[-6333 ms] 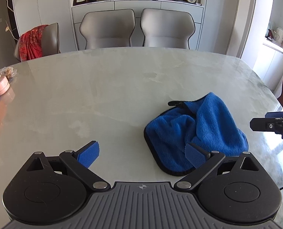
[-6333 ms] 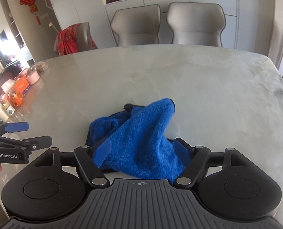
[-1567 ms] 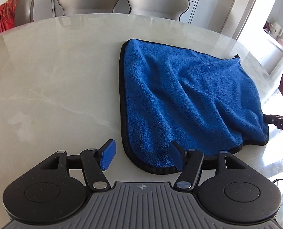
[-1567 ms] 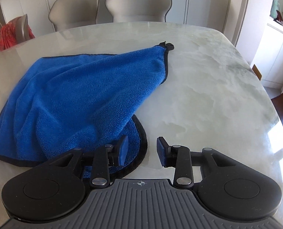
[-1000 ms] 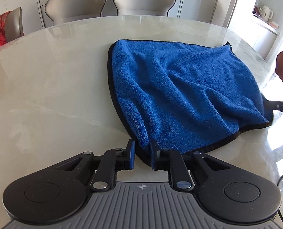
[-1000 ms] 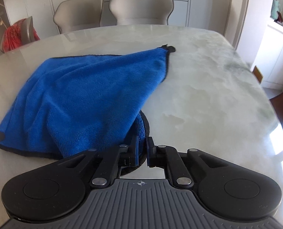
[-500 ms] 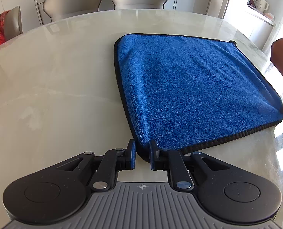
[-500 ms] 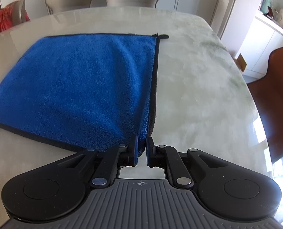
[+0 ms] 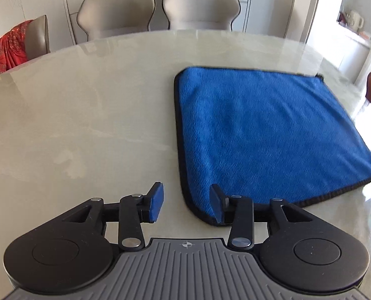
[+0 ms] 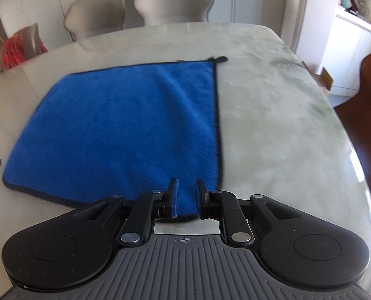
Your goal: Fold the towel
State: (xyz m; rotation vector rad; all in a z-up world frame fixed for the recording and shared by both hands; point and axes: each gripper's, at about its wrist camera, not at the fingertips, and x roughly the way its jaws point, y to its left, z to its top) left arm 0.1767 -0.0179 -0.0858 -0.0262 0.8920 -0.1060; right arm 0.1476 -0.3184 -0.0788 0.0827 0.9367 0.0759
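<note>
A blue towel (image 9: 267, 135) with a black hem lies spread flat on the marble table (image 9: 85, 115); it also shows in the right wrist view (image 10: 125, 125). My left gripper (image 9: 186, 205) is open at the towel's near left corner, its right finger over the hem, and holds nothing. My right gripper (image 10: 186, 197) is open a little at the near right corner, with the corner lying between its fingers. Each view shows a sliver of the other gripper at the frame edge.
Two grey chairs (image 9: 160, 10) stand at the far side of the table. A chair with a red cloth (image 9: 13, 47) is at the far left. A brown chair (image 10: 365, 115) stands to the right of the table edge.
Both grippers have opened and let go of the towel's near corners. The towel now lies flat on the table. Both grippers have lifted and drawn back slightly.
</note>
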